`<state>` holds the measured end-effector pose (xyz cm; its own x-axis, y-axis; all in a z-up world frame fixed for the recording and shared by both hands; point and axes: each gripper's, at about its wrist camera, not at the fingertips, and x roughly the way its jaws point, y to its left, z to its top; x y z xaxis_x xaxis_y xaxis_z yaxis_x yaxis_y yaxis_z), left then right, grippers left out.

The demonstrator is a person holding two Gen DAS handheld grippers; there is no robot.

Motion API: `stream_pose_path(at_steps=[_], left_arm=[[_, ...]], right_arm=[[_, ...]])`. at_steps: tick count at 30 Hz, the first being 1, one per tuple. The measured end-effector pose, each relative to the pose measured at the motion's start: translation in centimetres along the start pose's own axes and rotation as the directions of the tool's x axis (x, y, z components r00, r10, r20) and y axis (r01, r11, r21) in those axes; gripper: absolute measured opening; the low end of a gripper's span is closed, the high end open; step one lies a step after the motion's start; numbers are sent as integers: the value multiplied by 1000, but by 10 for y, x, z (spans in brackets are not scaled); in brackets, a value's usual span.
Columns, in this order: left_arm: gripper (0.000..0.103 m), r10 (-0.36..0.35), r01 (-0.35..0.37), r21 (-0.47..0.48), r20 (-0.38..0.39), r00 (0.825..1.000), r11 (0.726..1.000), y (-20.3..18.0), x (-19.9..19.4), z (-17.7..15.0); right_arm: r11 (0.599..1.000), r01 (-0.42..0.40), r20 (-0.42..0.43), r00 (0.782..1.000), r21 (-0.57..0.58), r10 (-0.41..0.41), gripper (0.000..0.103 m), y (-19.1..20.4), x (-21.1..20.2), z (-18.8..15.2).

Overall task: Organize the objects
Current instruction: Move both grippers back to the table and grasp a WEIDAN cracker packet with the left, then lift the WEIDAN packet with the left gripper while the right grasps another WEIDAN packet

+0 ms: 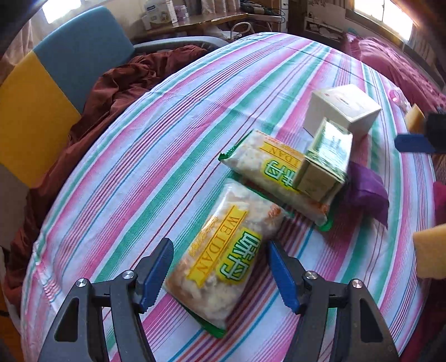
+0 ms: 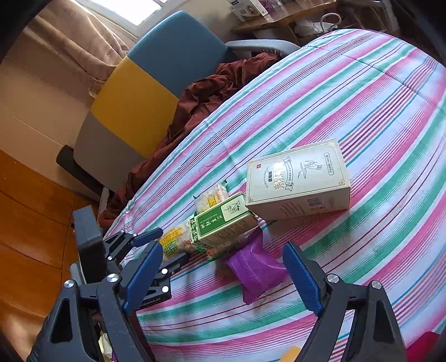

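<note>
Two clear snack bags with yellow-green labels lie on the striped bedspread (image 1: 167,144). My left gripper (image 1: 220,274) is open, its blue fingers on either side of the near bag (image 1: 223,259). The far bag (image 1: 267,172) has a green box (image 1: 323,158) resting on it, and a white box (image 1: 341,107) lies behind. A purple packet (image 1: 365,189) lies right of them. In the right wrist view my right gripper (image 2: 223,275) is open over the purple packet (image 2: 255,270), with the green box (image 2: 223,222), the white box (image 2: 298,178) and the left gripper (image 2: 147,245) beyond.
A blue, yellow and grey chair (image 1: 55,83) with a rust-red cloth (image 1: 111,97) stands by the bed's left edge. A desk with boxes (image 1: 195,16) is behind. Yellow sponge-like pieces (image 1: 429,250) lie at the right. Wooden floor (image 2: 28,222) lies left of the bed.
</note>
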<state>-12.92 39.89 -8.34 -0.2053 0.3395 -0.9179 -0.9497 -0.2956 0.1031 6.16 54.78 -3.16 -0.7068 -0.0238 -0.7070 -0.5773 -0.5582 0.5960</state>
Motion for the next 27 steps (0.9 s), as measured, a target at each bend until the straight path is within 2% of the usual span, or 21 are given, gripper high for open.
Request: stream_pose_path(at_steps=[3,5,6,8,14,17,21,24,27], left_arm=[[70,-46,47,-82,12,999,996,6,4,-2],[67,-48,50,-119,22,999,992,7,3,-5],[62,-39,41,-132,24,999,990,6,0,-8],[44,-26,30,-148,30,999,989,2,-6,-14],[43,-20,22,-224,10,1000,974,-17,-23,-34],[43,25,-25,-293,-4,1000,956,-24,-32,-49],[43,80,-75,-332,4,997,940,-36,-42,-68],[43,90,-78,-380,13,996,922,-42,-47,-81],[43,122,-97,-389,40,992,916,-60,-57,-100]], right_arm=[[1000,12,1,1000,0,-12,89,-1,1,0],[1000,23,4,1000,-2,-23,89,-1,1,0],[1000,28,7,1000,-2,-28,89,-1,1,0],[999,36,9,999,-3,-36,89,-2,1,0],[998,58,16,998,-6,-58,89,-3,1,1],[998,66,14,998,-3,-66,89,-5,1,1],[996,83,27,996,-20,-82,89,-3,-1,-1],[995,94,35,995,-36,-93,89,-2,-1,-2],[994,96,38,995,-45,-94,89,0,-2,-4]])
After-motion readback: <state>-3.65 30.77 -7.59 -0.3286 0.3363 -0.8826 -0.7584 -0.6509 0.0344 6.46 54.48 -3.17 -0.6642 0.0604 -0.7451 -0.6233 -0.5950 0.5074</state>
